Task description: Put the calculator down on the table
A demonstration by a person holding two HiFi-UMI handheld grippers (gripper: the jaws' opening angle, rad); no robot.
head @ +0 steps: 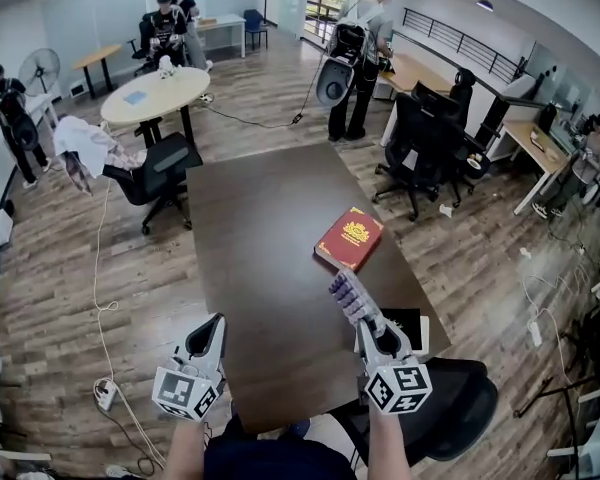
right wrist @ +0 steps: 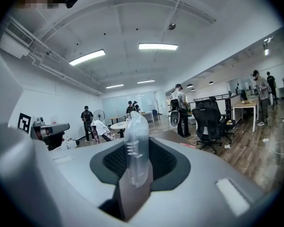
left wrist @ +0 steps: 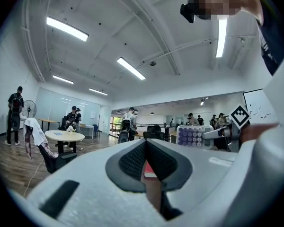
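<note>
Right gripper view | my right gripper [right wrist: 138,138] clamps the calculator [right wrist: 135,162] edge-on, clear rim upright | head view: purple keys, over table [head: 260,228], 6 o'clock of red book [head: 349,238] | left gripper [head: 210,330] closed, empty

A: Item count on your feed?
B: I see one calculator [head: 352,296], one red book [head: 349,238], one dark table [head: 250,228]. Two grippers: left gripper [head: 213,326], right gripper [head: 370,330].
A: And the background?
B: One round white table [head: 155,93], one fan [head: 40,68], five people [head: 365,38] in my head view. Chairs [head: 160,173] overlap, I can't count them.
</note>
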